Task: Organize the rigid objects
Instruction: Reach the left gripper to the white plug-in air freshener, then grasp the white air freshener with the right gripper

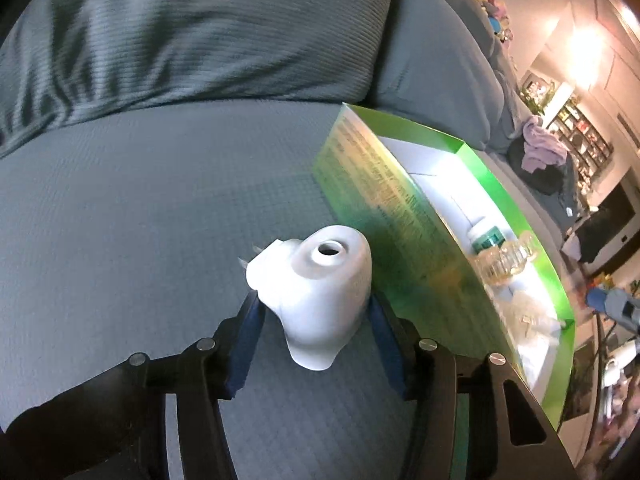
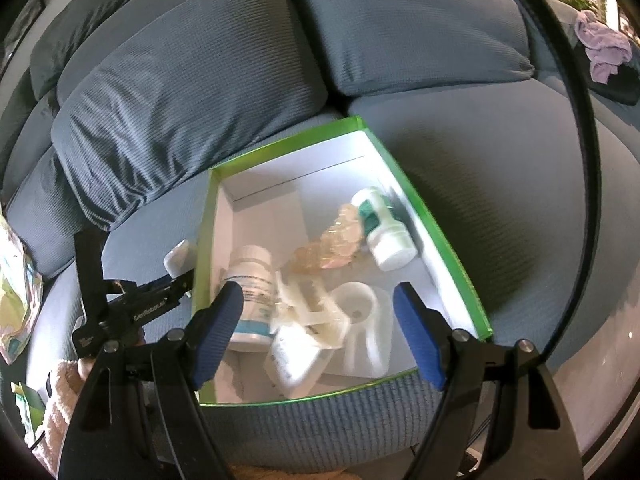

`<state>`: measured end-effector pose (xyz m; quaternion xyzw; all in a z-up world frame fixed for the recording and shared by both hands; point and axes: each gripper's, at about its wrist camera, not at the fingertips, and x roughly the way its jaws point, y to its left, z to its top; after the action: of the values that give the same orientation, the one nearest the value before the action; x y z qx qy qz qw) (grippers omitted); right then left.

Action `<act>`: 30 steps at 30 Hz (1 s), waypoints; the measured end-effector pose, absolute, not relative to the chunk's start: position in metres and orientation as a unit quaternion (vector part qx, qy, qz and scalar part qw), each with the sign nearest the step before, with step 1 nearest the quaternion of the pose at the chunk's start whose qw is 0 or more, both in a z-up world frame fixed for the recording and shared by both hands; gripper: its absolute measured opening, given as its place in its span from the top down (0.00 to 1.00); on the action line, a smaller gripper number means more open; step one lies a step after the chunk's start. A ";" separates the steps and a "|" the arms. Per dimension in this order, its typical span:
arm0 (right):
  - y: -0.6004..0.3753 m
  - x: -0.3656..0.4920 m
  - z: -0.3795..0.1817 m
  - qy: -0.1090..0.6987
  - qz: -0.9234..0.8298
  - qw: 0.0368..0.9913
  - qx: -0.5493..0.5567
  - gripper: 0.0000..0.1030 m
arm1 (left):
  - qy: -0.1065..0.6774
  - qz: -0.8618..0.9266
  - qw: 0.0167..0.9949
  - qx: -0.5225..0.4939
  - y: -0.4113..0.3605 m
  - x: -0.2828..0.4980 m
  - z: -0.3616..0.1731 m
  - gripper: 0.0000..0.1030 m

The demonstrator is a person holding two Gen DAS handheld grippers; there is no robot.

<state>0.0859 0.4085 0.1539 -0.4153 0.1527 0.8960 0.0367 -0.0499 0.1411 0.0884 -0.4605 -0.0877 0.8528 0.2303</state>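
Observation:
A white plastic piece (image 1: 320,292) with a round hole in its top rests on the grey sofa seat, right against the green box's (image 1: 400,240) outer wall. My left gripper (image 1: 314,300) has a blue pad against each side of it. From the right wrist view, that gripper (image 2: 180,276) and the white piece (image 2: 178,258) sit just left of the box (image 2: 436,220). My right gripper (image 2: 318,292) hovers open over the box's near end, gripping nothing. Inside lie a green-labelled white bottle (image 2: 384,232), an amber hair claw (image 2: 340,240), a blue-labelled bottle (image 2: 252,292) and other white items.
Grey back cushions (image 2: 180,80) rise behind the box. A black cable (image 2: 576,120) arcs across the right of the seat. A purple cloth (image 2: 604,48) lies at far right. A fuzzy sleeve (image 2: 68,384) and a colourful packet (image 2: 16,292) are at the left edge.

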 end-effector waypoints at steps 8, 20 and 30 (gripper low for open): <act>0.336 0.057 0.160 0.135 0.887 -0.061 -0.436 0.25 | -0.095 0.858 0.196 -0.465 0.069 -0.008 0.105 0.47; 0.203 0.027 0.145 0.073 0.850 -0.162 -0.495 0.25 | -0.128 0.836 0.144 -0.514 0.016 0.018 0.081 0.47; 0.176 0.005 0.123 0.083 0.822 -0.189 -0.531 0.25 | -0.162 0.832 0.147 -0.509 -0.002 0.028 0.098 0.47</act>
<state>0.0049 0.1764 0.1226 -0.5306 0.0830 0.8221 -0.1892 0.0281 -0.0025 0.0985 -0.5091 -0.1621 0.8324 0.1470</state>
